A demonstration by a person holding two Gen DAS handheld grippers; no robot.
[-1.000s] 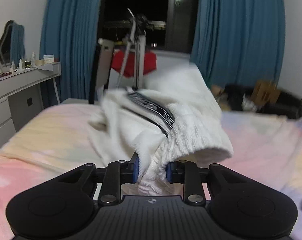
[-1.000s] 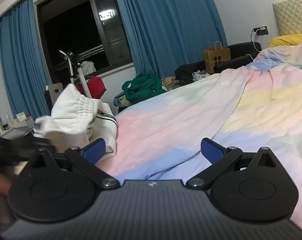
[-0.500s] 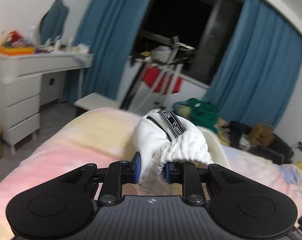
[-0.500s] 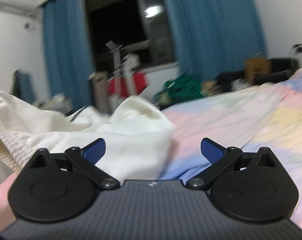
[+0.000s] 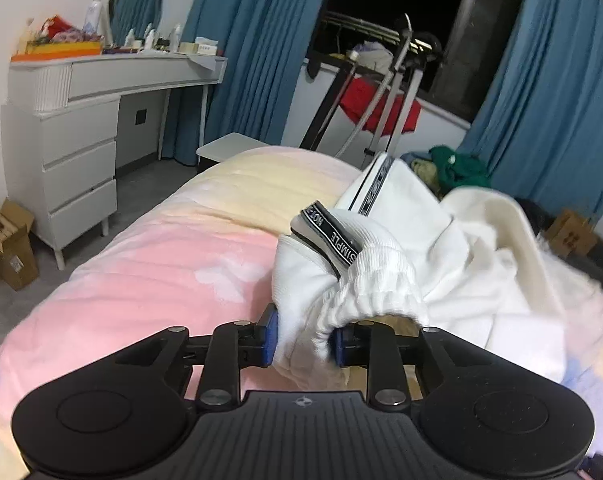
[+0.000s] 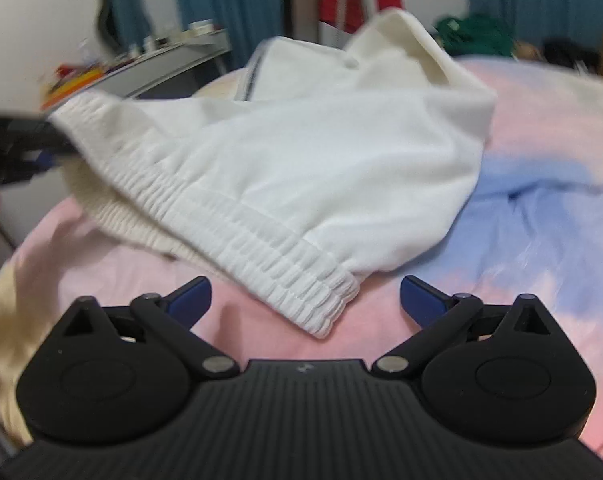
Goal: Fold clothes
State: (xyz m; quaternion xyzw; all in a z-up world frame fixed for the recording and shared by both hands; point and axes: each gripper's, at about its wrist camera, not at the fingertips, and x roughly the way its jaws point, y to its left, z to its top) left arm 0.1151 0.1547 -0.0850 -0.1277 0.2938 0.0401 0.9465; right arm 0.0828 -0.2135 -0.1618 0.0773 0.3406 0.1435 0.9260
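Holding the white ribbed-waistband cotton garment with the black lettered stripe [image 5: 381,264] by its bunched elastic edge, our left gripper [image 5: 303,338] has its fingers pinched narrow on the cloth above the pink-and-yellow pastel bedspread [image 5: 149,280]. Our right gripper [image 6: 305,300] hangs with fingers spread wide, just short of the free waistband corner. We judge this the spreading-out step; next, that corner needs grasping and the waistband pulling taut.
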